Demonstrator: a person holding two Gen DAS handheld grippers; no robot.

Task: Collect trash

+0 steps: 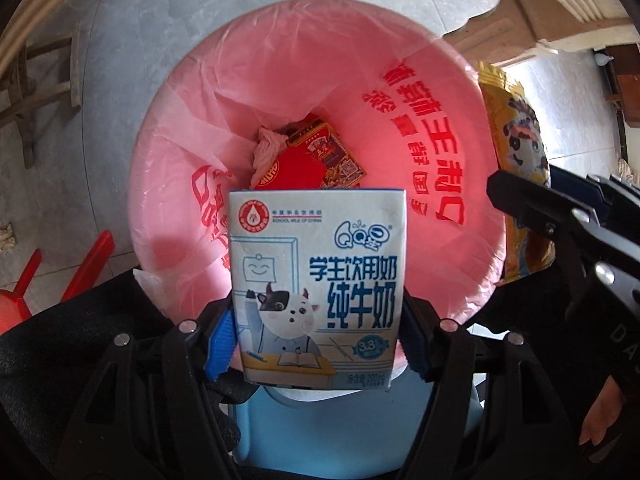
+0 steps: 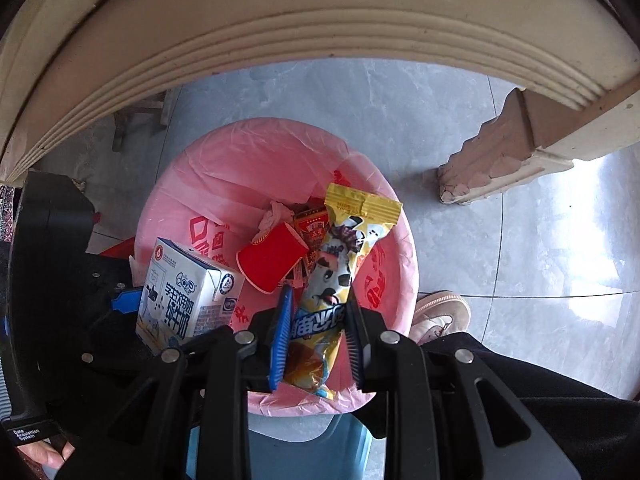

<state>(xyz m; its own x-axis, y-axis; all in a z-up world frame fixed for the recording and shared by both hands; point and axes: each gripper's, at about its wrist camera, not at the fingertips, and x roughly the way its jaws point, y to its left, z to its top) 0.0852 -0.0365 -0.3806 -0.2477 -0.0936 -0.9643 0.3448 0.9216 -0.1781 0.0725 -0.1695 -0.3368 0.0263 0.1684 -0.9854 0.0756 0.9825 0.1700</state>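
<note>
Left gripper [image 1: 318, 340] aimed steeply down, blue pads [image 1: 219, 340] clamped on the sides of a milk carton [image 1: 318, 280], carton upright above the pink-lined trash bin [image 1: 320, 52]. Right gripper [image 2: 318, 332] aimed straight down just beside, pinching a yellow snack wrapper [image 2: 340, 256] at its middle, wrapper hanging over the bin's mouth. Down inside: red paper cup [image 2: 272, 258], crumpled tissue [image 2: 274, 214], red packet [image 2: 314, 226]. Grey tiled floor [image 2: 540, 240] around.

Both grippers point steeply down, the left gripper [image 1: 320, 336] clamped wide on its load, the right gripper [image 2: 318, 336] pinched narrow.
</note>
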